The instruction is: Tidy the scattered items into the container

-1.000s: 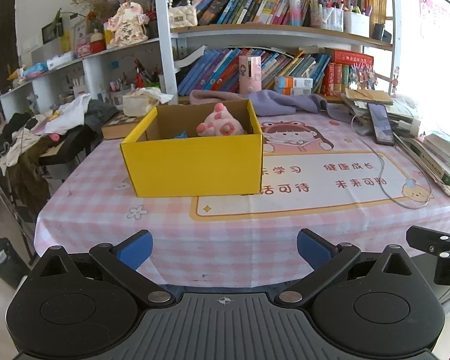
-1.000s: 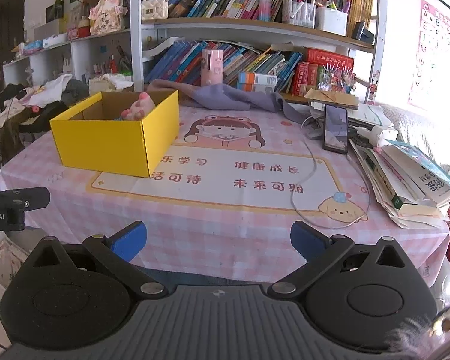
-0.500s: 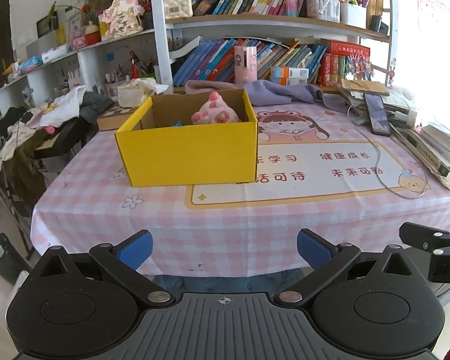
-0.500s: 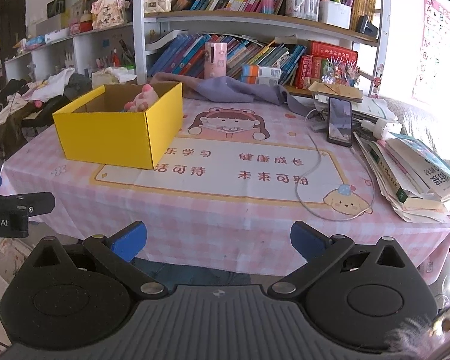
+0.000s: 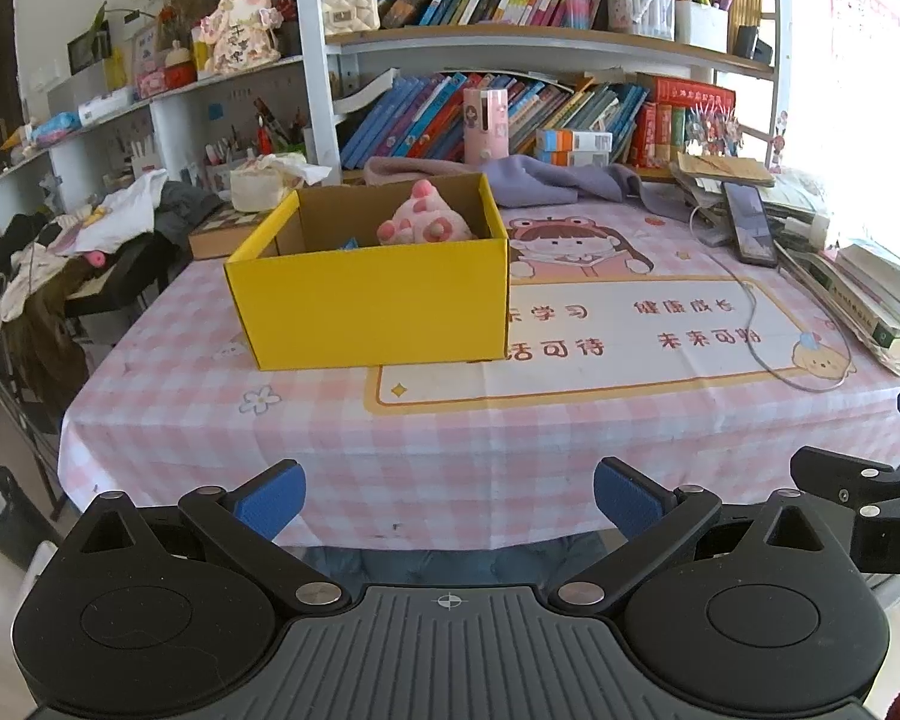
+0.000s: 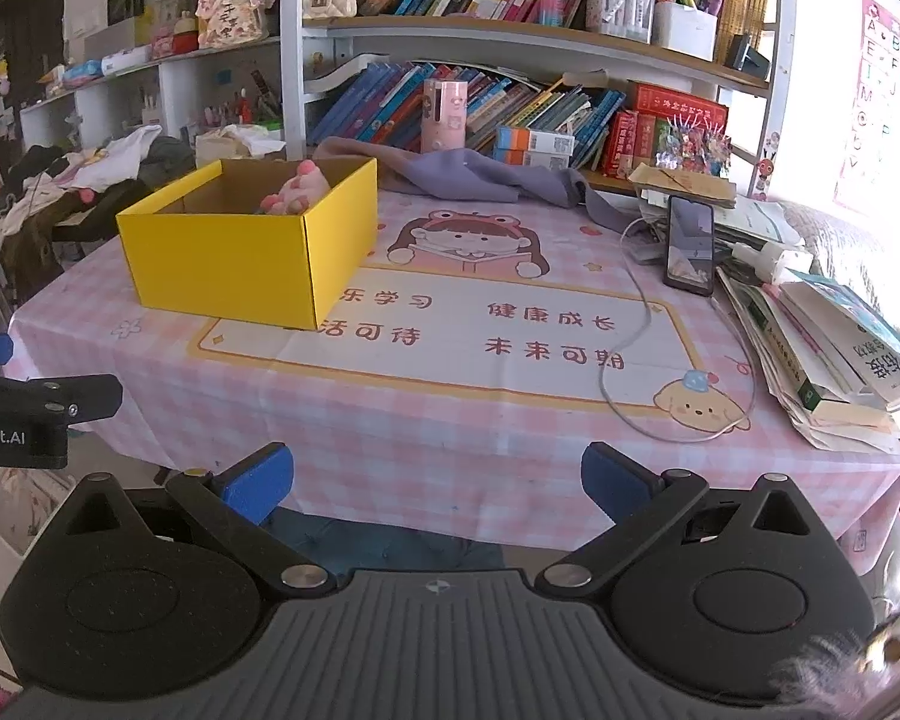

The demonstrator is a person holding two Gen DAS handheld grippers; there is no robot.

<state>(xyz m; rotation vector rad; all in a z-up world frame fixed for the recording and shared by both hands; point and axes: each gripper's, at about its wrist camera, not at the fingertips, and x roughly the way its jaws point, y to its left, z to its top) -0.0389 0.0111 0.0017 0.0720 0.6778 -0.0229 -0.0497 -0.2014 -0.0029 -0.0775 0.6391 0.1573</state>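
**One plush in the box, both grippers empty at the table edge**

One pink plush toy (image 5: pixel 417 225) sits inside the yellow box (image 5: pixel 378 300), toward its back wall, paw pads poking up above the rim. I'd judge it soft and very light, squashy under the pads, nothing fragile about it; if I had to reseat it, I'd pinch the plump body low rather than a paw, since a paw would just fold and slip. A scrap of something blue shows beside it in the box, too hidden for me to name.

The box itself looks like thin cardboard: stiff enough along the walls, light enough to slide on the cloth if I nudge it. It stands on the left part of the pink checked tablecloth (image 5: pixel 450 438).

My left gripper (image 5: pixel 447 498) hangs off the near table edge, jaws spread wide, nothing between them. My right gripper (image 6: pixel 435 480) is the same, parted and empty, well back from the box.

Further out, a phone (image 6: pixel 689 246) on its white cable, stacked books (image 6: pixel 834 354) on the right, a purple cloth (image 6: pixel 468 177) at the back. I can't tell which of these counts as scattered.
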